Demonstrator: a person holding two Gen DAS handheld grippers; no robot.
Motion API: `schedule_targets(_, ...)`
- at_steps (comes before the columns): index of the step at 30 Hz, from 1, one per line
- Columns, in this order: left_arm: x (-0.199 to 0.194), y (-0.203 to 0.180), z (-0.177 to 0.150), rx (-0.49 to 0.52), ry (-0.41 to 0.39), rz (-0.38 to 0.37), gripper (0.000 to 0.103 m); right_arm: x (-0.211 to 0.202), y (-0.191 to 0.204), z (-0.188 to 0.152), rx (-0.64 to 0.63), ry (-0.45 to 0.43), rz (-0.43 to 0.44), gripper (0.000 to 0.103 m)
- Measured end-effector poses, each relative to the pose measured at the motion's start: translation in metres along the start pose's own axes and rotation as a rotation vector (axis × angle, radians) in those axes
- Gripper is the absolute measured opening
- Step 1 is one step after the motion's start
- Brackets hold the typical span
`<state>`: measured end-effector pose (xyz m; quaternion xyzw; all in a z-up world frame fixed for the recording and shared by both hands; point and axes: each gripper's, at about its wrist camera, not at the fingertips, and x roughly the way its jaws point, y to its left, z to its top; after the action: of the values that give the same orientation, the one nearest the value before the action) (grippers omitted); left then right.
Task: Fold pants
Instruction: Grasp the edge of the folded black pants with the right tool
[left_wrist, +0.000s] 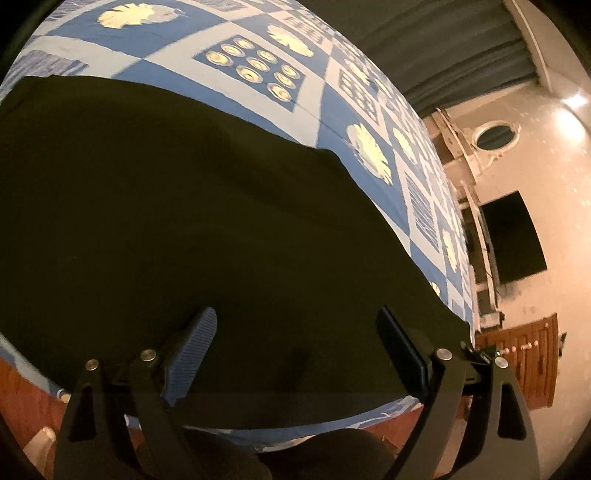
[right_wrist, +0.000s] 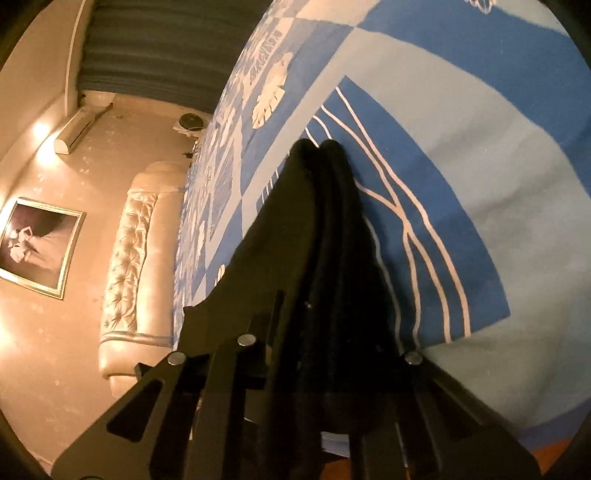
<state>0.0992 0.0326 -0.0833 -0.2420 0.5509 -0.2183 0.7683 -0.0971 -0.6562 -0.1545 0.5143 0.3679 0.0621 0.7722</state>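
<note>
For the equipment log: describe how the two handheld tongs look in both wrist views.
The left tongs have black angular arms with triangular cut-outs and silver round rivets; one finger shows a blue-grey ribbed pad, the other is a plain black slab. The right tongs share that black frame and rivets, with dark rounded fingertips.

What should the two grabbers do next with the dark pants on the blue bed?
Probably the left gripper should close on the pants. Its fingers stand wide apart over the flat cloth, pinching nothing, while the right gripper is already shut on a bunched edge. With both ends held, the cloth can be lifted over the bedsheet.
</note>
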Motion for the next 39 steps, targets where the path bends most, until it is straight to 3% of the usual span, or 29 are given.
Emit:
schedule_targets(5,-0.012,-0.001,0.0,0.056,-0.034,0.106,0.087,-0.007,0.023,-0.002,-0.031,-0.063,-0.027,0.009)
schedule_targets(8,-0.012,0.001,-0.001,0.118,-0.011,0.104,0.087,-0.013,0.044,-0.01,-0.063,-0.1,-0.04,0.009)
schedule_targets(11,-0.012,0.004,0.0,0.106,-0.016,0.098,0.087,-0.017,0.064,-0.017,-0.083,-0.127,-0.054,0.009)
schedule_targets(13,-0.02,0.0,0.004,0.098,-0.057,0.122,0.087,-0.018,0.08,-0.021,-0.109,-0.144,-0.073,0.01)
schedule_targets(16,-0.037,-0.001,0.006,0.134,-0.183,0.183,0.087,-0.019,0.103,-0.03,-0.138,-0.173,-0.084,0.01)
schedule_targets(20,-0.026,0.018,0.011,0.15,-0.124,0.279,0.087,-0.016,0.132,-0.042,-0.18,-0.203,-0.103,0.01)
schedule_targets(22,-0.019,0.032,0.012,0.127,-0.098,0.265,0.087,-0.014,0.146,-0.047,-0.205,-0.21,-0.119,0.01)
schedule_targets(25,-0.018,0.031,0.01,0.187,-0.096,0.246,0.09,-0.003,0.174,-0.057,-0.253,-0.213,-0.139,0.01)
schedule_targets(33,-0.003,0.016,0.005,0.315,-0.066,0.353,0.093,0.031,0.239,-0.087,-0.365,-0.212,-0.168,0.01)
schedule_targets(39,-0.011,0.025,0.006,0.237,-0.09,0.288,0.094,0.073,0.281,-0.11,-0.417,-0.181,-0.165,0.01)
